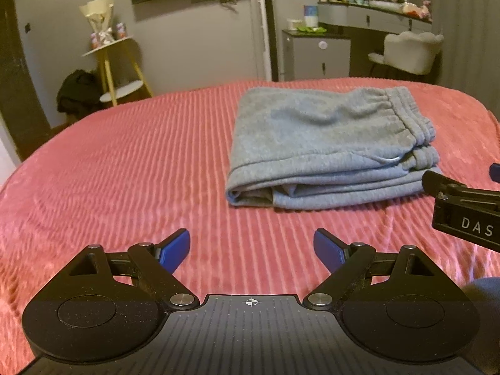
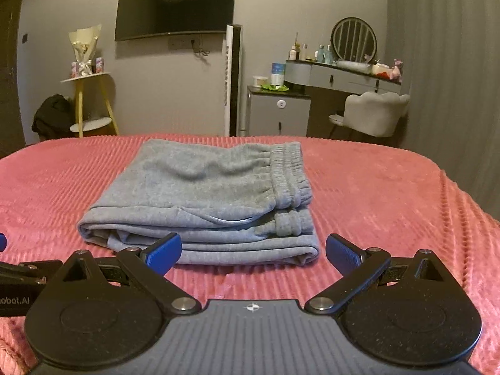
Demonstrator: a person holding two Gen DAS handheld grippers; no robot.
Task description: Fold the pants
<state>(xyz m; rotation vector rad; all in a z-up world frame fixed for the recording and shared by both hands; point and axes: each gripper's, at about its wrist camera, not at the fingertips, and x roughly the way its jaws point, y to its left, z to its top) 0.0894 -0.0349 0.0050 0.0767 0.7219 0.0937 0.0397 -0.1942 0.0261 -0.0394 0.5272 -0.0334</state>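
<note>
Grey sweatpants [image 1: 325, 147] [image 2: 203, 200] lie folded into a thick stack on the pink ribbed bedspread [image 1: 125, 162] [image 2: 390, 193], waistband to the right. My left gripper [image 1: 251, 250] is open over bare bedspread, short of the stack and to its left, holding nothing. My right gripper [image 2: 253, 251] is open too, just in front of the stack's near edge, its left fingertip [image 2: 164, 250] overlapping the fold in the picture; nothing sits between its blue pads. Part of the right gripper [image 1: 462, 206] enters the left wrist view from the right edge.
Beyond the bed stand a yellow-legged side table [image 2: 90, 103] with a bouquet, a wall television [image 2: 175, 4], a tall white tower unit [image 2: 232, 78], a grey cabinet [image 2: 278, 109], a vanity with mirror [image 2: 353, 62] and a pale chair [image 2: 372, 112]. A dark bag [image 2: 51, 115] lies on the floor at left.
</note>
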